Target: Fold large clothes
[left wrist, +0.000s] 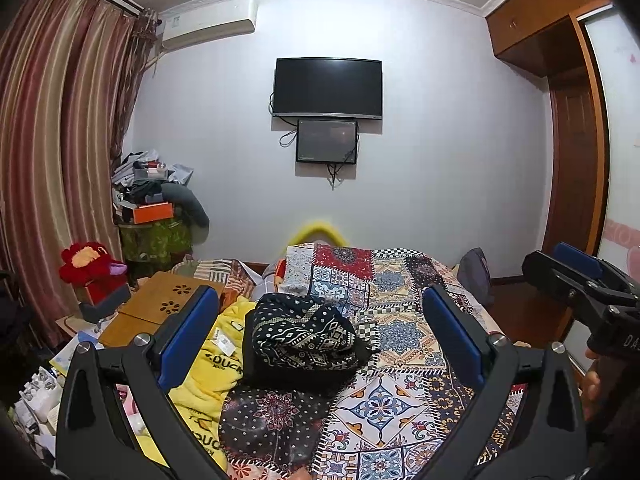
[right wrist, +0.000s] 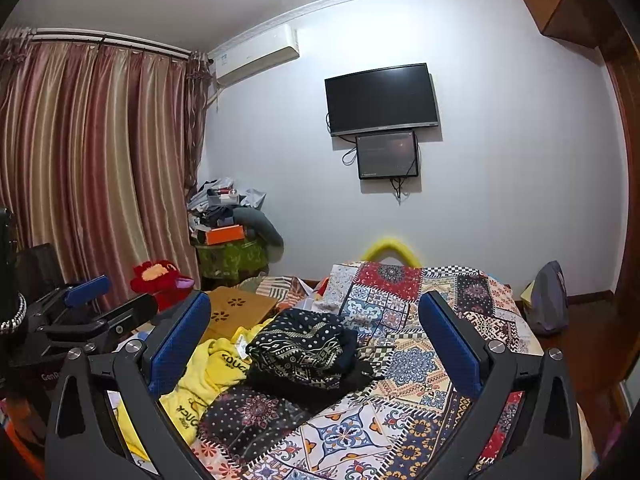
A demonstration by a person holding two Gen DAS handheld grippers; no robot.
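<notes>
A dark patterned garment (left wrist: 306, 338) lies folded in a compact bundle on the patchwork bedspread (left wrist: 400, 344); it also shows in the right wrist view (right wrist: 306, 346). A yellow garment with duck lettering (left wrist: 208, 376) lies crumpled to its left, also in the right wrist view (right wrist: 200, 380). My left gripper (left wrist: 320, 328) is open and empty, held above the bed with the bundle between its fingers in view. My right gripper (right wrist: 314, 330) is open and empty, likewise above the bed. Each gripper shows at the other view's edge.
A wooden lap tray (left wrist: 160, 308) and a red plush toy (left wrist: 90, 266) sit left of the bed. A cluttered stand (left wrist: 154, 216) is by the curtains (left wrist: 56, 140). A TV (left wrist: 327, 88) hangs on the far wall. A wardrobe (left wrist: 576, 120) is at right.
</notes>
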